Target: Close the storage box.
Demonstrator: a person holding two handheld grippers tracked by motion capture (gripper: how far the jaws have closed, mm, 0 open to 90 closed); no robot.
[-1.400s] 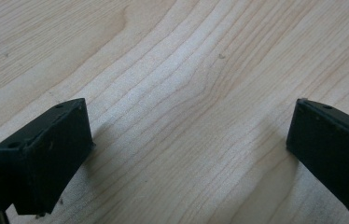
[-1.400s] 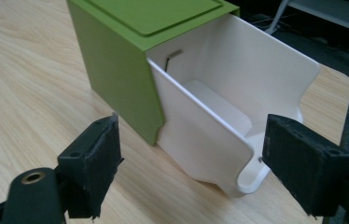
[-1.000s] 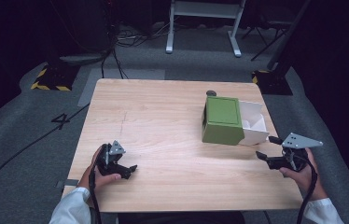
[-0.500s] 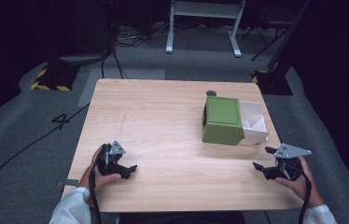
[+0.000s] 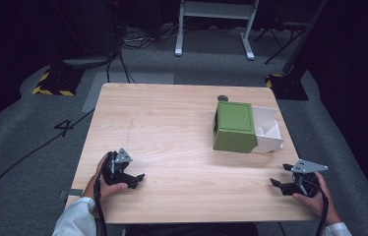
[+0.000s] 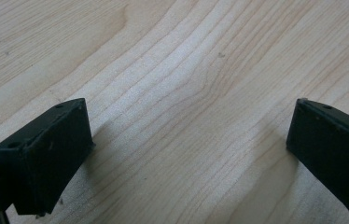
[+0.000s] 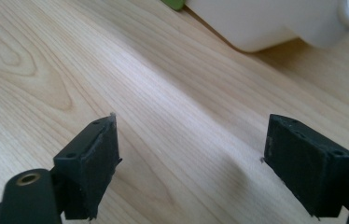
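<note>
Both hands rest low on the tabletop [image 5: 182, 147], left tool [image 5: 134, 179] and right tool [image 5: 281, 178] spread wide (nothing between the jaws).

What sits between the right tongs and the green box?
Nothing: in the high view, bare table runs from the right tongs to the green box. Its white tray sticks out rightward.

Right tongs [image 5: 281, 177] drop back toward the person and sit lower, near the tabletop's [image 5: 172, 128] near-right corner. They're now farther from the green box [image 5: 234, 127] ahead of them. Grey plate tilts flatter. Jaws apart, nothing between.
</note>
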